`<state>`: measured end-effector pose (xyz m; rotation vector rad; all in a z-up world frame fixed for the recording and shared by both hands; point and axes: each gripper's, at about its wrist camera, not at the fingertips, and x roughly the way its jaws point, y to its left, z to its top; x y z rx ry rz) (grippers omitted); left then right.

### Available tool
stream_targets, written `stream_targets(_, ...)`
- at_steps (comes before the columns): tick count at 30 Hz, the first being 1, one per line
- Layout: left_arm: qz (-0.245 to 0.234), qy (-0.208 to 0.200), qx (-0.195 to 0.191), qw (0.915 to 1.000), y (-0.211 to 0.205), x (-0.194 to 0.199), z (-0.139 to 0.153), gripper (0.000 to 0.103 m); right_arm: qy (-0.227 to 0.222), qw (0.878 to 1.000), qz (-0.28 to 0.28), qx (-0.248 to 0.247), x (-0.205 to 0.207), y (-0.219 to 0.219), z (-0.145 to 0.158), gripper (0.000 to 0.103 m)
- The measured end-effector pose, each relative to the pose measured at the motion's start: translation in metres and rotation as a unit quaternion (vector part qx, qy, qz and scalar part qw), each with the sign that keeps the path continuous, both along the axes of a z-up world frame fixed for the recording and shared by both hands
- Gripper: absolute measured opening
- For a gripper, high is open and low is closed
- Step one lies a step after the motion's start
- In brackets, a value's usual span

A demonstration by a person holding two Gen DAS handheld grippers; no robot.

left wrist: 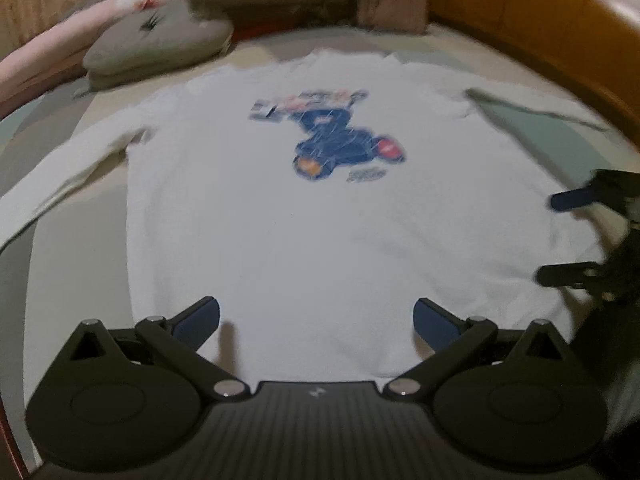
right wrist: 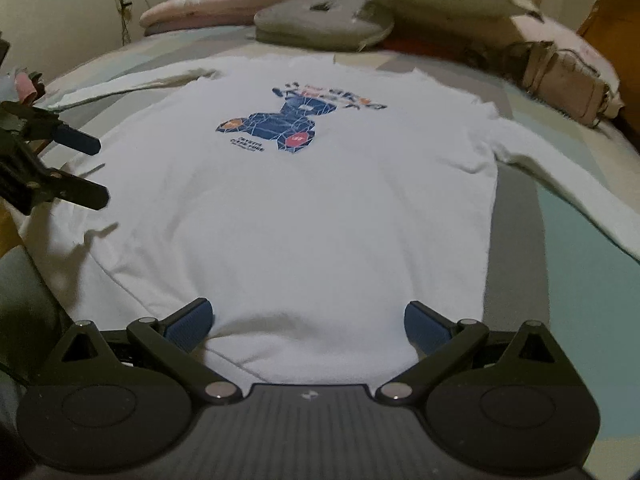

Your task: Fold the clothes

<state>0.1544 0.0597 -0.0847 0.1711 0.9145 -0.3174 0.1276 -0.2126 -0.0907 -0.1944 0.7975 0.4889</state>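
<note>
A white long-sleeved sweatshirt (left wrist: 304,216) (right wrist: 304,208) with a blue bear print (left wrist: 332,136) (right wrist: 288,120) lies flat, front up, on the bed. Its hem is nearest me and its collar is far. One sleeve (left wrist: 60,184) stretches out to the left, the other sleeve (right wrist: 580,196) to the right. My left gripper (left wrist: 316,320) hovers open at the hem, nothing between its fingers. My right gripper (right wrist: 308,322) also stands open over the hem. Each shows in the other's view: the right gripper (left wrist: 560,236) at the shirt's right edge, the left gripper (right wrist: 86,168) at its left edge.
Grey-green pillows (left wrist: 160,44) (right wrist: 324,28), a pink blanket roll (right wrist: 248,0) and a tied beige bundle (right wrist: 568,80) line the bed's far end. An orange-brown wooden board (left wrist: 540,12) borders the right side. The patchwork bedsheet (right wrist: 572,280) surrounds the shirt.
</note>
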Motion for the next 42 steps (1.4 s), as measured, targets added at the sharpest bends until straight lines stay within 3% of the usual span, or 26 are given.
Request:
stream_targets(3,0.019,0.003,0.0,0.9998,0.0,0.001,-0.008,0.102,-0.011,1.0,-0.011,0.006,-0.005,-0.002,-0.002,0.103)
stream_targets(12,0.041,-0.023,0.006,0.9989,-0.005,0.0,0.013,0.102,-0.014,1.0,-0.021,0.0,-0.005,0.0,-0.002,0.103)
stream_targets(19,0.027,0.004,0.004,0.9996,-0.017,-0.001,-0.007,0.102,-0.028,0.999,-0.033,0.001,-0.01,0.0,-0.005,0.103)
stream_targets(27,0.026,-0.013,-0.018,0.9994,-0.01,-0.004,0.001,0.102,-0.013,0.999,-0.048,-0.009,-0.008,0.004,-0.002,0.103)
stream_targets(31,0.017,-0.037,-0.019,0.999,-0.015,0.008,0.009,0.102,0.019,0.997,-0.078,0.02,0.013,0.006,0.014,0.103)
stream_targets(36,0.032,-0.043,0.003,0.9985,-0.021,0.03,0.008,0.102,-0.005,0.994,-0.095,0.046,0.053,0.012,0.029,0.103)
stream_targets(42,0.048,-0.026,0.003,0.9985,-0.019,0.026,-0.01,0.102,0.038,0.992,-0.119,0.033,0.078,0.015,0.005,0.103)
